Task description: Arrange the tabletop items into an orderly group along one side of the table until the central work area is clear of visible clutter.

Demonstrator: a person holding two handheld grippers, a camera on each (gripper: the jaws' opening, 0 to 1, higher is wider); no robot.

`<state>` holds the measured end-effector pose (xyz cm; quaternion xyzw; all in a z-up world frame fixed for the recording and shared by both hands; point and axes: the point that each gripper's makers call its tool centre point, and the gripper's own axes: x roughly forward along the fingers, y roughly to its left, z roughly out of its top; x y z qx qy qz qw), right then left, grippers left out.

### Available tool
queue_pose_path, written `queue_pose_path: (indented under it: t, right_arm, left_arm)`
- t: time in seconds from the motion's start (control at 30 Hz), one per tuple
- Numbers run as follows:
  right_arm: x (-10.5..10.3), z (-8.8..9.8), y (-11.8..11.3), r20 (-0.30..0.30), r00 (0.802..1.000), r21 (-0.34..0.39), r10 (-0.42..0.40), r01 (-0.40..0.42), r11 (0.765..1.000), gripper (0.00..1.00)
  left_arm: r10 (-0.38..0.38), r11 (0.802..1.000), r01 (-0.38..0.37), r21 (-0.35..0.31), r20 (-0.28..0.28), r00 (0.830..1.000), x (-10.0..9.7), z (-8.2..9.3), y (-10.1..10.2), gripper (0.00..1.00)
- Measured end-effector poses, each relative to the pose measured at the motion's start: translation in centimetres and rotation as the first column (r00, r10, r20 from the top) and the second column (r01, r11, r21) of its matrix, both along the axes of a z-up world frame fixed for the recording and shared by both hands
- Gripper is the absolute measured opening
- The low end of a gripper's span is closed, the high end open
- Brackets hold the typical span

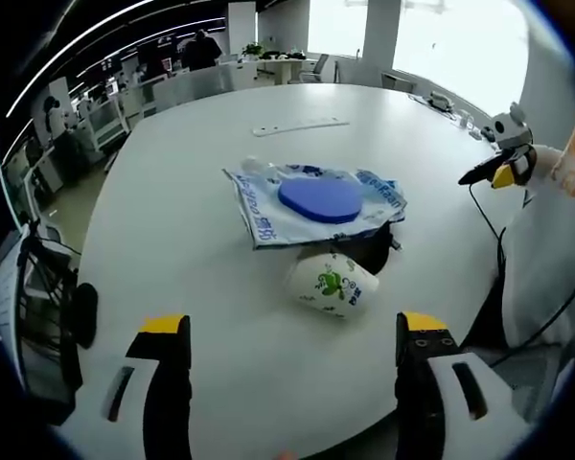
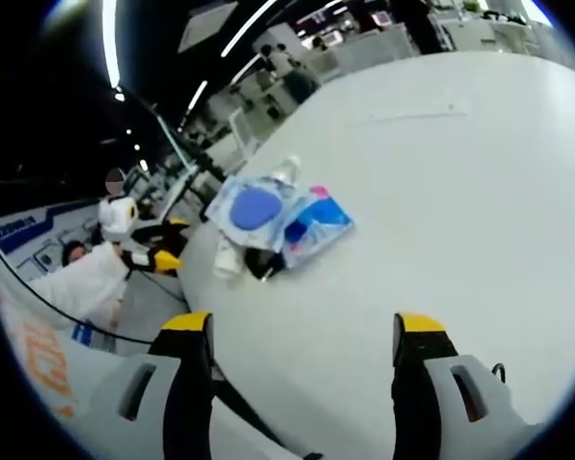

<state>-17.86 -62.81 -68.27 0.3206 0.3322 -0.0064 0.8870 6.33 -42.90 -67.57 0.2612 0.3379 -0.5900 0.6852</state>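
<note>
Both tools, left (image 1: 292, 350) and right (image 2: 295, 350), gape empty; the tipped paper cup (image 1: 332, 284) near the counter (image 1: 172, 192) edge looks light and crushable, best pinched gently across its rim

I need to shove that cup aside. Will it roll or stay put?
The cup lies on its side on the smooth table, so it would probably roll, curving since it tapers. It looks like paper, likely light and easily crushed.

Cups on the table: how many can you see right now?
1. A white cup with a green print lies on its side at the near edge of the plastic bag under the blue disc. More could hide under the bag.
</note>
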Motion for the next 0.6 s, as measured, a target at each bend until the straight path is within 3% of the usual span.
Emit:
queue_pose_path:
  t: [0.6]
  right_arm:
    - [0.32, -0.63, 0.54, -0.015, 1.000, 0.022, 0.013, -0.013, 1.000, 0.72]
  left_arm:
    - [0.015, 1.000, -0.015, -0.006, -0.023, 1.000, 0.08, -0.06, 0.08, 0.86]
